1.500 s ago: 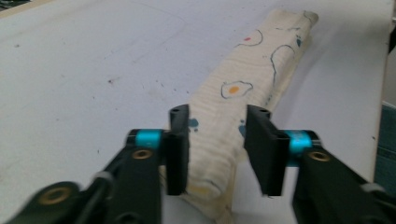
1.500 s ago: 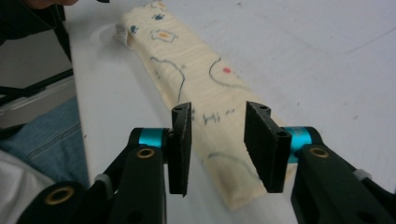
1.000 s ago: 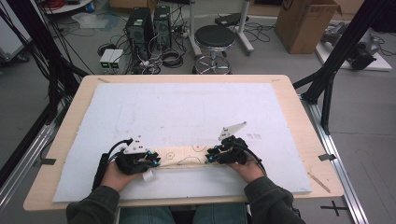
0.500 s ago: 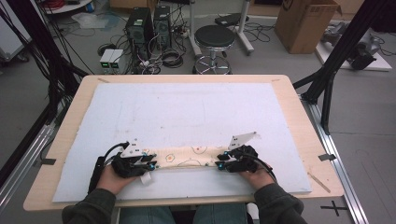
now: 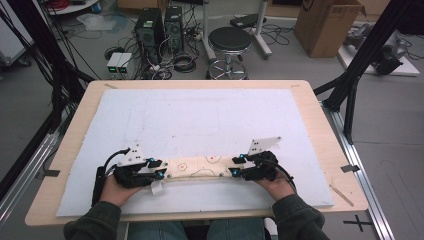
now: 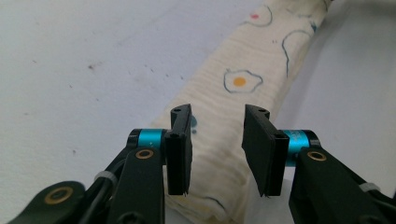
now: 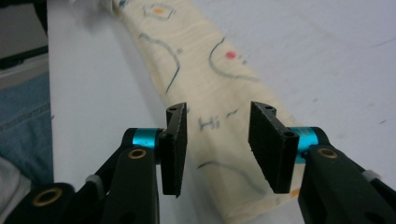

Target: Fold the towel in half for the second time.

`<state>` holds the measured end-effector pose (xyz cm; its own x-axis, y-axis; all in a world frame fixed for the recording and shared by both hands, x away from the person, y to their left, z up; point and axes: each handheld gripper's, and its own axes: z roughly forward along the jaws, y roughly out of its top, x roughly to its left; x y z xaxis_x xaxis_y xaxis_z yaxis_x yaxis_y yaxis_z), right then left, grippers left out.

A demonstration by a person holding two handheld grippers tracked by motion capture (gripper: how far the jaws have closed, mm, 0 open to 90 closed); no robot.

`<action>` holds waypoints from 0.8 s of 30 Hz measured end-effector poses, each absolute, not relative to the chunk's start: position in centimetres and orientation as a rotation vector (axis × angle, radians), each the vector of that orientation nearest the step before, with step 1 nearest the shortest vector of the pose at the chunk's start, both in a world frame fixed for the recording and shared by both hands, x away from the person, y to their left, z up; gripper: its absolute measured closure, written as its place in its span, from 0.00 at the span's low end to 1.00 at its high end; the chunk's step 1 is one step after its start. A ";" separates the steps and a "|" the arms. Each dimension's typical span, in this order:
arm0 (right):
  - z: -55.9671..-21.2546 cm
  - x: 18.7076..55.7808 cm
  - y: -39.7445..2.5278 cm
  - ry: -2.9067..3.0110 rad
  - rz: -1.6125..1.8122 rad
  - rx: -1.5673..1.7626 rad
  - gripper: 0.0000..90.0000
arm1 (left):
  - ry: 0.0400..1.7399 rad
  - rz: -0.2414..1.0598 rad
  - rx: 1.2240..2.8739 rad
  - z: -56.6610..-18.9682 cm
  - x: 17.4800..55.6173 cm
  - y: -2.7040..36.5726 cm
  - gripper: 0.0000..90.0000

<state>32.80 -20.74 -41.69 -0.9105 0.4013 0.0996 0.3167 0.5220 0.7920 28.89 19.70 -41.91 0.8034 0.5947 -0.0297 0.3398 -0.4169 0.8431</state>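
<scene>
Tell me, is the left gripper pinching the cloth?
Apart. The left gripper view shows the left gripper with jaws spread wide, gaps on both sides, and the cloth lying loose between them.

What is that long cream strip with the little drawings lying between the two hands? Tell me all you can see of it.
The cloth looks like soft, finely wrinkled cream fabric, folded or rolled into a long narrow band. It is printed with fried eggs, blue outlines, a red dot and the word "Hi". It lies flat near the front edge of the white mat, running side to side. The left tool and right tool each stand open over one end, not pinching it.
</scene>
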 end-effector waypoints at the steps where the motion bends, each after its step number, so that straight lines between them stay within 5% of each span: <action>1: -41.6 33.1 -20.8 2.647 1.350 0.645 0.62 | 0.697 0.343 2.042 -41.9 29.0 19.8 0.69; 24: -44.2 32.9 -20.7 2.648 1.184 0.638 0.53 | 0.737 0.320 2.164 -43.8 29.6 20.0 0.62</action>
<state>32.94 -20.66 -44.16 -0.8937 0.4484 0.0179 0.3125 0.5931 0.7420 29.60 20.02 -43.77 0.7973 0.6033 -0.0187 0.3979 -0.5021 0.7678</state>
